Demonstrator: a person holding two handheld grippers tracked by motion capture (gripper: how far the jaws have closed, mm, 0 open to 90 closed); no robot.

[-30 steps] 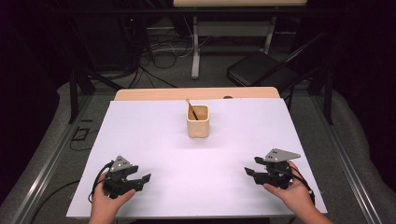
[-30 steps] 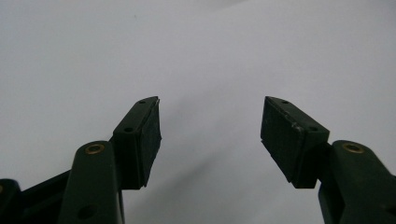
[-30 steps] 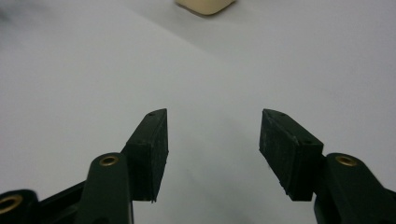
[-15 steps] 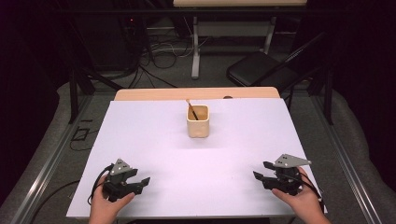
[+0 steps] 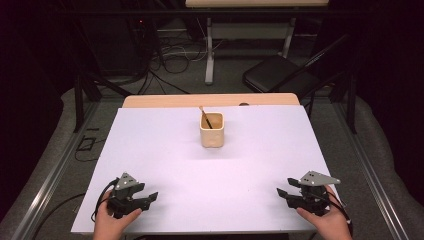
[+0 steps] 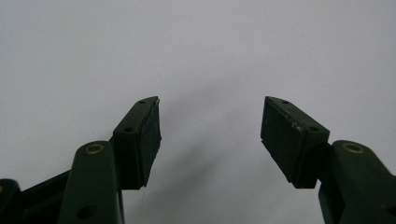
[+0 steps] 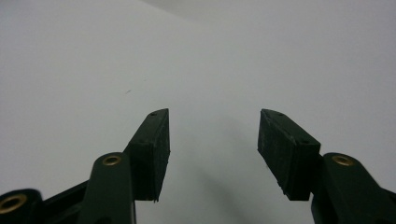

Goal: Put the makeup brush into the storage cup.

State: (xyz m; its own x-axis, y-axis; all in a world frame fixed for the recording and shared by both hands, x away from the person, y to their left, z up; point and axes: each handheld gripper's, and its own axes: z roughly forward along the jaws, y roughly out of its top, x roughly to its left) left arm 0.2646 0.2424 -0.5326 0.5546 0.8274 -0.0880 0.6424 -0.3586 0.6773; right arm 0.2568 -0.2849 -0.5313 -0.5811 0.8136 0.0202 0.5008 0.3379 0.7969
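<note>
A cream square cup with a thin wooden stick leaning in it stands upright at the middle back of the white table. My left gripper rests near the front left corner, open, with nothing between its fingers; its jaws point right, along the front of the table. Close to the front right corner my right gripper is open too, with bare table between its pads, its jaws pointing left. Both grippers are far from the cup.
A wooden strip borders the table's back edge. Behind it on the dark floor are a black folding chair, cables and a white table leg. Metal rails run along both sides.
My right gripper has slid to the right and nearer the front edge. The left gripper, the cup and the stick have stayed where they were.
</note>
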